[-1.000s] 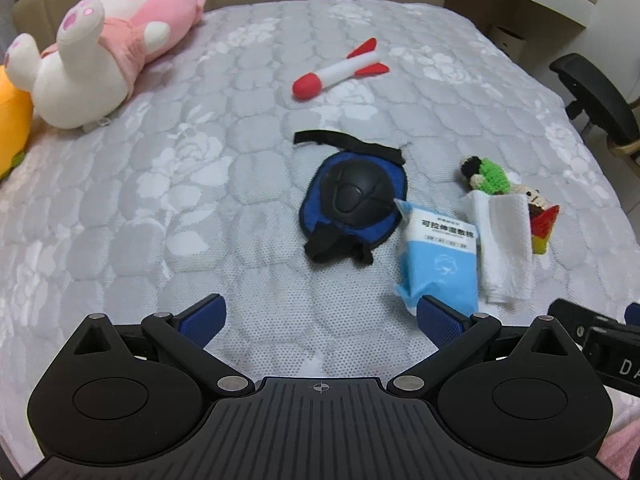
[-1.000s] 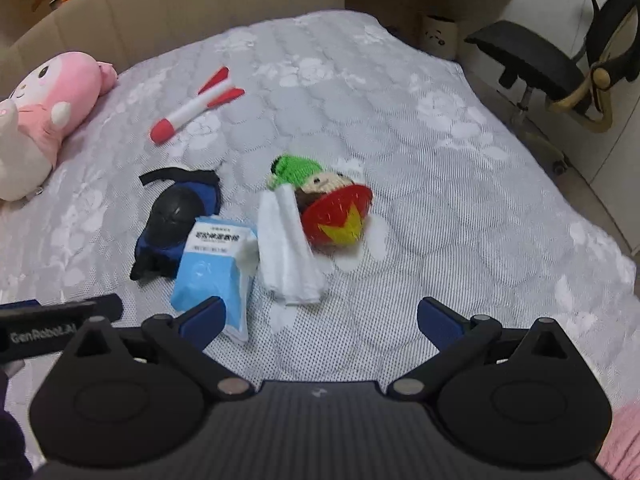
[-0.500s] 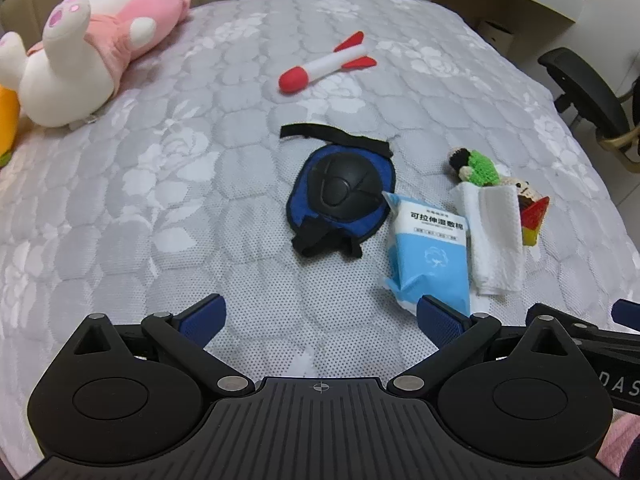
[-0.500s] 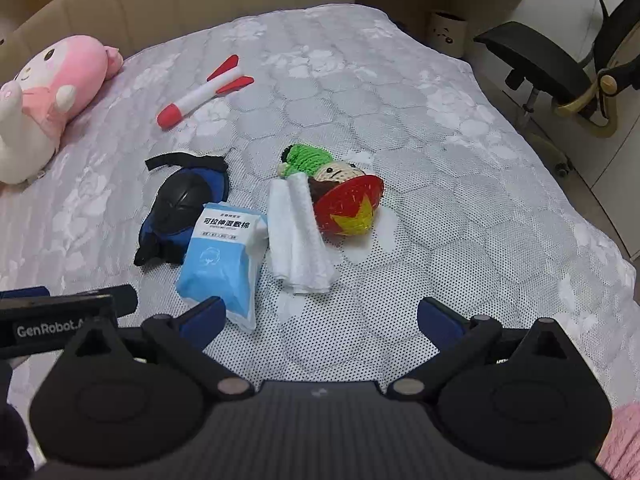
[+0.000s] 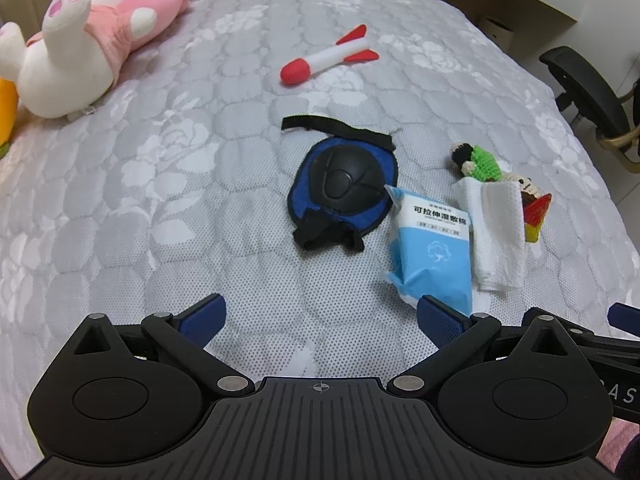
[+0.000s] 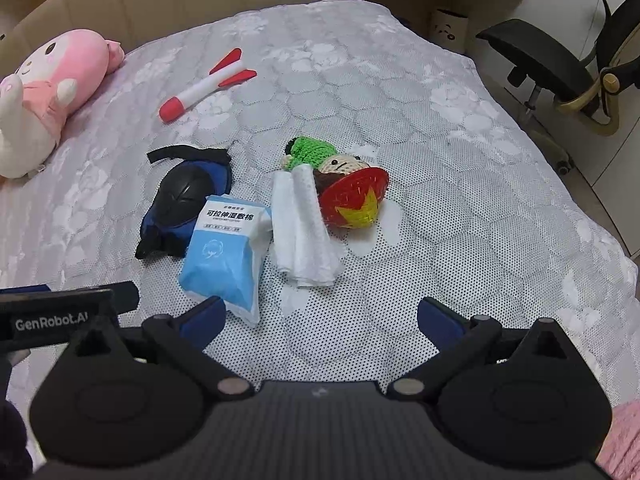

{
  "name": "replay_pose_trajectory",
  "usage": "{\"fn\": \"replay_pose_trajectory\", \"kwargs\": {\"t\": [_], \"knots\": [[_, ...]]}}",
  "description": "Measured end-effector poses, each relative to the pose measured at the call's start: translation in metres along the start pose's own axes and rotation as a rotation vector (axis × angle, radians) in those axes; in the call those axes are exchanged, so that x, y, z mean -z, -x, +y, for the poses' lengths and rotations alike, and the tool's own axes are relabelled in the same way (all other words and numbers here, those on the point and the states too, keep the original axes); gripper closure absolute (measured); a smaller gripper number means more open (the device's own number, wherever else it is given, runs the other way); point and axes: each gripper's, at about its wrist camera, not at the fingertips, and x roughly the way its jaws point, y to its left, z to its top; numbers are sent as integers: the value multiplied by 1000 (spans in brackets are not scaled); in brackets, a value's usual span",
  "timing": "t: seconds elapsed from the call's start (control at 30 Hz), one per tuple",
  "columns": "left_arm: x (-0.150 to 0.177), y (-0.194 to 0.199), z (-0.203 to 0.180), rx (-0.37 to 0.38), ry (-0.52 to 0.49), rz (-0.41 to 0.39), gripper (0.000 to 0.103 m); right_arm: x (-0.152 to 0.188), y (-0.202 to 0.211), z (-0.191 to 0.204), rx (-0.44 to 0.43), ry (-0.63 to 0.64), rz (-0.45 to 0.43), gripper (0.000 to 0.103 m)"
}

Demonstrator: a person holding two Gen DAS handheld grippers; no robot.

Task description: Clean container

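Note:
A blue and white wipes pack (image 5: pixel 434 246) (image 6: pixel 226 250) lies on the grey quilted bed. A folded white cloth (image 5: pixel 498 232) (image 6: pixel 304 228) lies just right of it, partly over a crocheted doll with a green body and red hat (image 6: pixel 344 186) (image 5: pixel 500 176). A blue knee pad with a black cap (image 5: pixel 344 184) (image 6: pixel 186 196) lies left of the pack. My left gripper (image 5: pixel 322 318) is open and empty, near side of the knee pad. My right gripper (image 6: pixel 322 314) is open and empty, near side of the cloth. No container shows.
A red and white toy rocket (image 5: pixel 326 58) (image 6: pixel 204 86) lies farther back. A pink and white plush (image 5: pixel 84 36) (image 6: pixel 44 96) lies at the far left. A black office chair (image 6: pixel 560 68) stands beyond the bed's right edge. The left gripper's body (image 6: pixel 60 314) shows at the right view's lower left.
Both grippers have drawn back and risen a little, so the objects sit higher and farther in both views. Nothing on the bed has moved. Both grippers stay open.

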Motion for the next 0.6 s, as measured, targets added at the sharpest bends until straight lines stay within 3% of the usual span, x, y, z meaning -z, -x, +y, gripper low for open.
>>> {"fn": "replay_pose_trajectory", "kwargs": {"t": [0.6], "knots": [[1, 0, 1, 2, -10, 7, 0, 0, -4, -1, 27, -3, 2, 0]]}}
